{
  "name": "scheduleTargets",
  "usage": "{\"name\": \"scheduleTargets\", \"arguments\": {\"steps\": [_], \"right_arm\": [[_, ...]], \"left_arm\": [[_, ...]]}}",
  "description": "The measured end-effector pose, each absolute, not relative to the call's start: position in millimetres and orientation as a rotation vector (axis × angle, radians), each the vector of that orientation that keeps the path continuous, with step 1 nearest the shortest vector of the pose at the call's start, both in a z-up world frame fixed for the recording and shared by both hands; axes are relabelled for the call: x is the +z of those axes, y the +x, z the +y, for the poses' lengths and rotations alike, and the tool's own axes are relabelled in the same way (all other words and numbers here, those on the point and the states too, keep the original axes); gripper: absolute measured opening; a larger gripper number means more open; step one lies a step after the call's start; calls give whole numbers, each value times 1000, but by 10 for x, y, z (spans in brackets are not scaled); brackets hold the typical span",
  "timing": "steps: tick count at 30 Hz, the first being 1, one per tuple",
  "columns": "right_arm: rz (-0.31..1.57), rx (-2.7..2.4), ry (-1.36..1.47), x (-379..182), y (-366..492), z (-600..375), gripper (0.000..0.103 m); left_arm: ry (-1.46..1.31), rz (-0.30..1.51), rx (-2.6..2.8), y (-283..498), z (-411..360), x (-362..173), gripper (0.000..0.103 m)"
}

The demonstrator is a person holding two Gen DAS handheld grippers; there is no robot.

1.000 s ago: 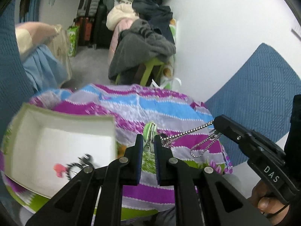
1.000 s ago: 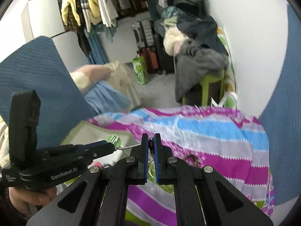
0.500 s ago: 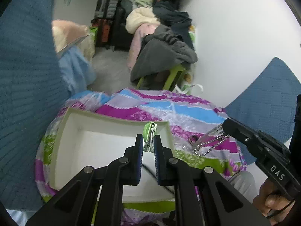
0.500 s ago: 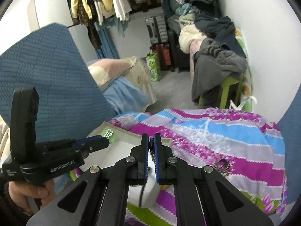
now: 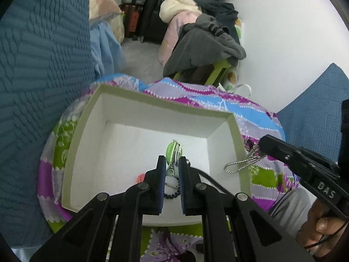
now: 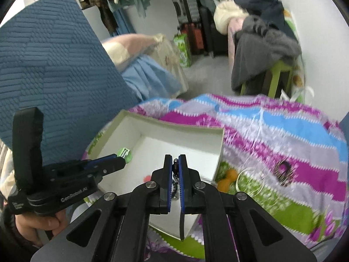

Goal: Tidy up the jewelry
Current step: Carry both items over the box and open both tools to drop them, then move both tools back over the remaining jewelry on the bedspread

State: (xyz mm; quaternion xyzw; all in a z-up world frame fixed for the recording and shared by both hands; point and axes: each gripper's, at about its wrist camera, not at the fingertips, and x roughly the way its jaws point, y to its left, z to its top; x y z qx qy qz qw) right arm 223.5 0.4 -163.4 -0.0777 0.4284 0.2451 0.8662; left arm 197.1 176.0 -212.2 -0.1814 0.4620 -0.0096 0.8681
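a: grippers, how are they posed?
b: both tilt down over the box [image 5: 236,135]. left gripper [image 5: 171,172] clamps the green clip [image 5: 172,152] above the box floor; right gripper [image 6: 175,170] pinches the chain [image 5: 244,163] at the box's right rim.
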Motion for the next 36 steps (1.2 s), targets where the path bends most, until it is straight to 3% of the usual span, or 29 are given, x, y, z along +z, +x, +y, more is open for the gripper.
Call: {"name": "scheduleTargets", "arguments": {"steps": [9, 15, 18, 22, 36], "right_arm": [[1021, 482, -172, -2161, 2413, 67, 4], [1044, 500, -145, -2188, 2453, 79, 6], [1027, 518, -135, -2076, 2427, 77, 7], [982, 533, -155, -1856, 2356, 96, 17], [738, 552, -135, -798, 2098, -323, 17]], "left_arm": [[-396, 994, -21, 1954, 1806, -2383, 11], [-388, 998, -17, 2010, 1809, -2374, 12], [-385, 997, -2, 2024, 1821, -2322, 12], [-372, 972, 17, 2019, 1780, -2142, 12], [-328, 791, -6, 1899, 1311, -1139, 12]]}}
